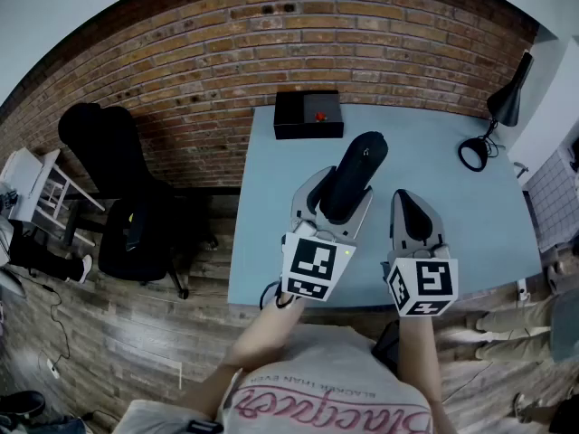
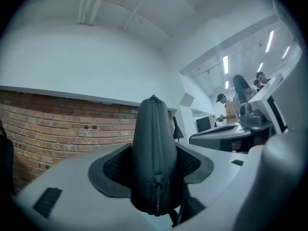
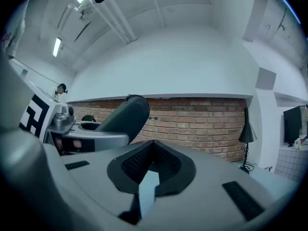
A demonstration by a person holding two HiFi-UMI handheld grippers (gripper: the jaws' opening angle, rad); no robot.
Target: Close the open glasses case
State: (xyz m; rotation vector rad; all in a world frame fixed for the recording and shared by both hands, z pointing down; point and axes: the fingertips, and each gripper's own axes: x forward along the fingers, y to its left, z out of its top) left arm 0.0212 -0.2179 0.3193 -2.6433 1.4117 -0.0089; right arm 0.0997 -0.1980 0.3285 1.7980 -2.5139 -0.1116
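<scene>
A dark zipped glasses case sticks out forward and upward over the light blue table. My left gripper is shut on its near end. In the left gripper view the case stands between both pads with its halves together and the zip running down its edge. Just to the right, my right gripper is shut and holds nothing. In the right gripper view its jaws meet with nothing between them, and the case shows at the left.
A black box with a small red item on it sits at the table's far edge by the brick wall. A black desk lamp stands at the far right corner. A black office chair is left of the table.
</scene>
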